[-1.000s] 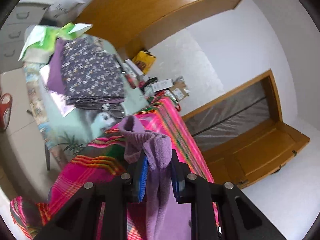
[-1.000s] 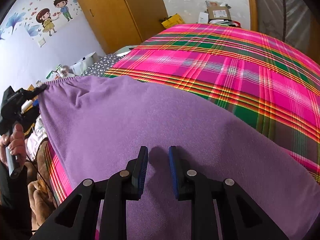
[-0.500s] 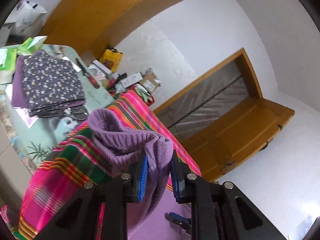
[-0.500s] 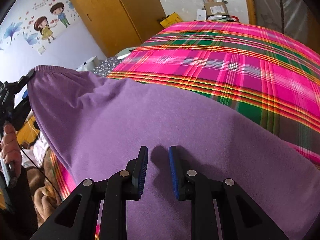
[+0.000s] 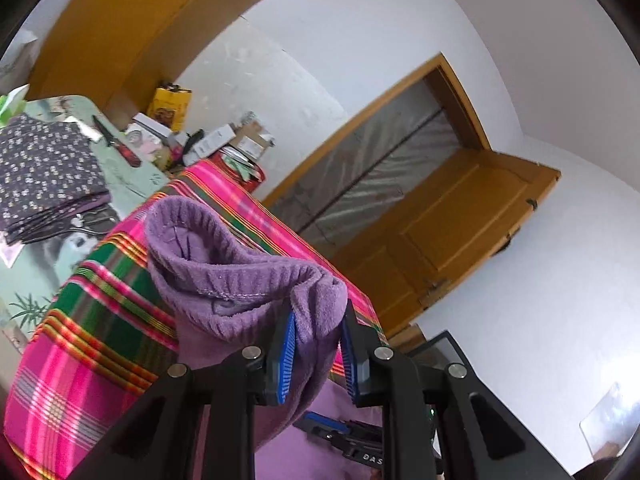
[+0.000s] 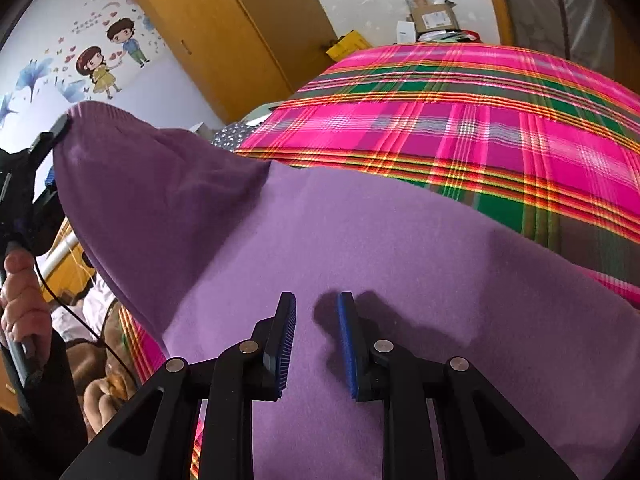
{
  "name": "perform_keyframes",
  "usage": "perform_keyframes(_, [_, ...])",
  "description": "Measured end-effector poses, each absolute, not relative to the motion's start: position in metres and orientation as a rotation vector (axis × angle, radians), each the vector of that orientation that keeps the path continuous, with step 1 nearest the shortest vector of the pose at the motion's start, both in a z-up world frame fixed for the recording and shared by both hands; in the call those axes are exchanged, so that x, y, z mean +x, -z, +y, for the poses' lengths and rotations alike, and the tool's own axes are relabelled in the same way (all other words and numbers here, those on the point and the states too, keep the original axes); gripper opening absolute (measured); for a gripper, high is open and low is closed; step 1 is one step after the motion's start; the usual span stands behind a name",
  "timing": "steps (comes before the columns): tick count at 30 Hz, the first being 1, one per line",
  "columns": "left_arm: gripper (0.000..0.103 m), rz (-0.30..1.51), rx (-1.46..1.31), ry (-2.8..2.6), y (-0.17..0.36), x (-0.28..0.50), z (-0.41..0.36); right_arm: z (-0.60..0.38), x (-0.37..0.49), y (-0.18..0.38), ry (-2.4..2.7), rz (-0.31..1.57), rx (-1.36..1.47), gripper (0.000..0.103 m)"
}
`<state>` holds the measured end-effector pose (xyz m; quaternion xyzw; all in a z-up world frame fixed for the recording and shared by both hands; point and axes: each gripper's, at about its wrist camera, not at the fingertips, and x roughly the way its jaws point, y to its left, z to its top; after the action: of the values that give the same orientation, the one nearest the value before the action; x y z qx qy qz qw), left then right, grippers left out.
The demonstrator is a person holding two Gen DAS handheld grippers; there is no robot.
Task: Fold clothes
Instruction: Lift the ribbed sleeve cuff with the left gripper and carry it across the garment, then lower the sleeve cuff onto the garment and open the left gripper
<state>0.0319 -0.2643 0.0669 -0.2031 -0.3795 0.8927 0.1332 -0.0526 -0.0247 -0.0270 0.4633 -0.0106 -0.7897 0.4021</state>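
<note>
plaid bedcover [image 6: 460, 128] | purple garment [image 6: 360, 240] | wooden wardrobe [image 6: 228, 28]

My left wrist camera tilts upward past its left gripper [image 5: 318, 354], close over the bunched purple fleece garment [image 5: 240, 276]. My right wrist camera looks down, close. Both views share the pink-and-green plaid bedspread [image 6: 460, 128].

Purple garment [image 6: 400, 248] lies on the pink plaid bed [image 6: 500, 120].

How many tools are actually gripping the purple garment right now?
1. The left tool is shut on the purple garment's ribbed hem, lifting it. The right tool is open, above the flat part.
</note>
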Motion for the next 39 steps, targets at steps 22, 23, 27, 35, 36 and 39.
perform_keyframes(22, [0.021, -0.813, -0.858, -2.379, -0.033, -0.003, -0.153, 0.030, -0.061, 0.025, 2.110, -0.149, 1.196, 0.022])
perform_keyframes(23, [0.021, -0.806, -0.876, -2.371, -0.028, -0.004, -0.149, 0.033, -0.062, 0.025, 2.116, -0.153, 1.197, 0.022])
perform_keyframes(27, [0.021, -0.767, -0.947, -2.342, -0.012, -0.007, -0.131, 0.044, -0.064, 0.025, 2.137, -0.174, 1.200, 0.022])
perform_keyframes(35, [0.020, -0.596, -1.050, -2.321, 0.007, -0.006, -0.100, 0.056, -0.069, 0.027, 2.158, -0.199, 1.207, 0.022])
perform_keyframes(36, [0.020, -0.574, -1.056, -2.319, 0.008, -0.005, -0.098, 0.057, -0.069, 0.027, 2.160, -0.202, 1.208, 0.022])
perform_keyframes(39, [0.020, -0.508, -1.073, -2.311, 0.009, -0.005, -0.092, 0.061, -0.070, 0.028, 2.167, -0.210, 1.211, 0.022])
